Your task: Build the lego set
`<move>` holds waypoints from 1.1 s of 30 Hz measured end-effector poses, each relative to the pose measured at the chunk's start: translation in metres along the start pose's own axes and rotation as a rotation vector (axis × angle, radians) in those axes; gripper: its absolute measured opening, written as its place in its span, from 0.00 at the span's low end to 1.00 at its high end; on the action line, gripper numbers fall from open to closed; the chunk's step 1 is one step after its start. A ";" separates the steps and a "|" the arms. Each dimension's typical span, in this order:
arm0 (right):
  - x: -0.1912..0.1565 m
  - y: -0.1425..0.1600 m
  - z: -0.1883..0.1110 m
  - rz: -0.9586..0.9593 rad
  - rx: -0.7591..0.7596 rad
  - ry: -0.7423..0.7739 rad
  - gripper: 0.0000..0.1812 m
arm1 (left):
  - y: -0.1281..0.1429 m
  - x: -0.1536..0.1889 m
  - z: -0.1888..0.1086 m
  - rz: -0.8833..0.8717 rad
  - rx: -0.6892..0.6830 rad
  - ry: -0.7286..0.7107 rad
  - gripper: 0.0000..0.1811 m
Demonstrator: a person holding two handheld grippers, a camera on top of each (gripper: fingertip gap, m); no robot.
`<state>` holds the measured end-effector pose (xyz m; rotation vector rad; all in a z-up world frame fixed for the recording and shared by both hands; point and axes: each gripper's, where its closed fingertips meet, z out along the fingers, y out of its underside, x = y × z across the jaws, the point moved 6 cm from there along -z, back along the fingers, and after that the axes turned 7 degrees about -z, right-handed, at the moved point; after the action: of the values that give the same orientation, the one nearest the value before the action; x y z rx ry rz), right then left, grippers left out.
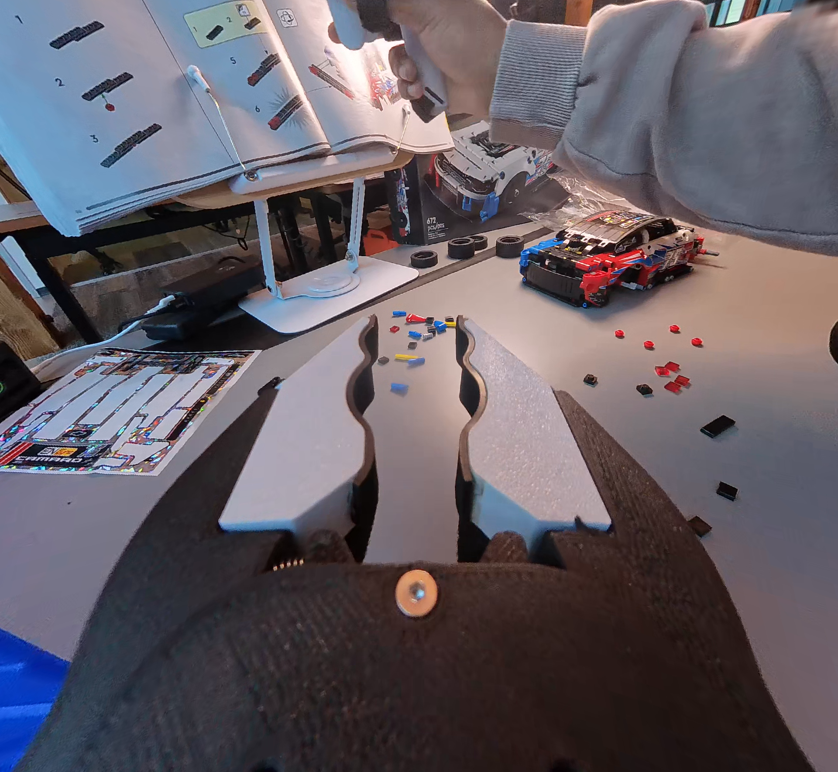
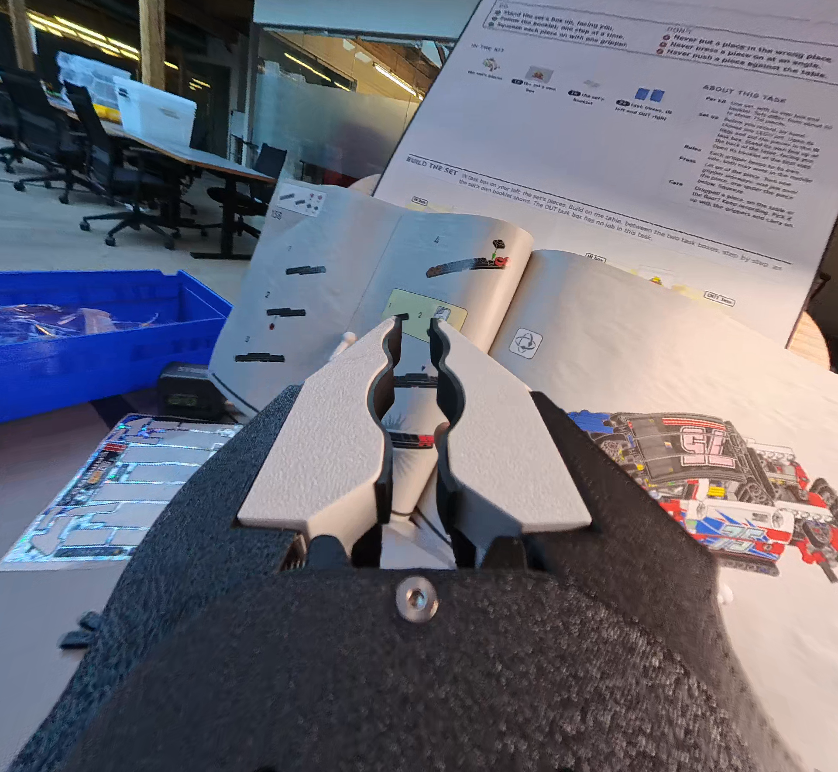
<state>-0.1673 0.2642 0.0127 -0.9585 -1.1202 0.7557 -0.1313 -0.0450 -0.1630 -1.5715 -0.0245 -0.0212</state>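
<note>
while the left tongs [image 1: 416,319] are held released and empty above loose pieces [image 1: 417,333], the right tongs [image 2: 416,319], nearly clenched, empty, are raised at the booklet [image 2: 408,274], whose page could be torn.

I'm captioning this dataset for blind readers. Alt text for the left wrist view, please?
The open left gripper hovers over a grey table strewn with small Lego pieces. Beyond lie a partly built race car, four loose tyres, and an instruction booklet on a stand, where a hand holds the right gripper.
</note>
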 end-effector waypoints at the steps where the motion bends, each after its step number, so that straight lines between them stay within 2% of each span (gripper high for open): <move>1: 0.004 0.003 0.009 -0.007 -0.018 0.007 0.05 | 0.000 0.000 0.000 0.004 -0.003 0.001 0.18; 9: 0.030 0.008 0.048 -0.010 -0.064 0.047 0.03 | 0.005 -0.002 0.002 0.007 -0.020 0.004 0.17; 15: 0.038 0.003 0.054 -0.035 -0.069 0.050 0.01 | 0.008 -0.002 0.004 0.010 -0.035 0.005 0.16; 21: 0.032 0.014 0.062 -0.077 -0.144 0.046 0.02 | 0.012 -0.002 0.006 0.018 -0.053 0.005 0.16; 26: 0.029 0.013 0.067 -0.174 -0.186 0.074 0.02 | 0.015 -0.001 0.009 0.025 -0.070 0.007 0.16; 33: 0.030 0.010 0.069 -0.187 -0.200 0.027 0.01 | 0.018 0.000 0.010 0.039 -0.087 0.010 0.16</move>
<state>-0.2256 0.3113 0.0244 -1.0111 -1.2586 0.4848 -0.1310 -0.0347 -0.1812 -1.6587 0.0151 0.0002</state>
